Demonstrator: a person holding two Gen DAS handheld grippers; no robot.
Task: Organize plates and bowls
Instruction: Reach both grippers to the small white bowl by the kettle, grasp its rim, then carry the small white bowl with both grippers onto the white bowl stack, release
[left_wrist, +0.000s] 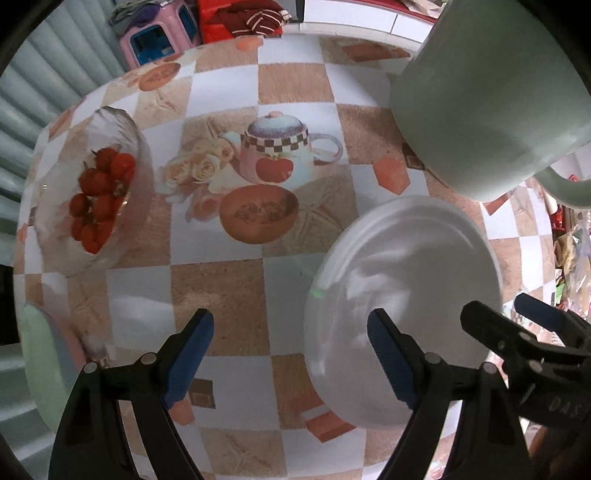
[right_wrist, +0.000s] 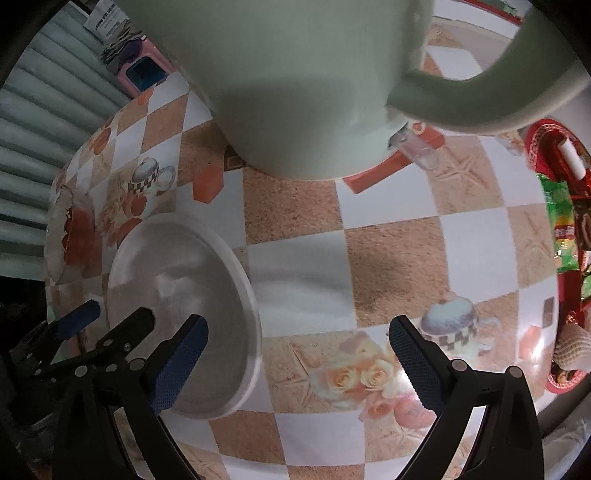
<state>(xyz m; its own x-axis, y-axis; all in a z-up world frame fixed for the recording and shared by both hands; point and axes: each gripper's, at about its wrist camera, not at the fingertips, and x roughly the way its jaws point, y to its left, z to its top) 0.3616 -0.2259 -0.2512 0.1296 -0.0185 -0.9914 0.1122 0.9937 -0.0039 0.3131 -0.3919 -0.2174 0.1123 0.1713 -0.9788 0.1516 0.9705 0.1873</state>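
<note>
A white plate (left_wrist: 413, 280) lies flat on the checkered tablecloth (left_wrist: 221, 280); it also shows in the right wrist view (right_wrist: 177, 273). My left gripper (left_wrist: 291, 362) is open and empty, hovering above the cloth with its right finger over the plate's near edge. My right gripper (right_wrist: 299, 362) is open and empty, its left finger over the plate's right part; it shows at the right edge of the left wrist view (left_wrist: 517, 325). A glass bowl of tomatoes (left_wrist: 96, 192) sits at the left. A pale green and pink dish (left_wrist: 44, 362) lies at the near left edge.
A large pale green kettle (left_wrist: 491, 99) stands at the back right, close behind the plate; it fills the top of the right wrist view (right_wrist: 303, 85). A red tray of snack packets (right_wrist: 565, 236) lies at the far right. A pink stool (left_wrist: 159, 33) stands beyond the table.
</note>
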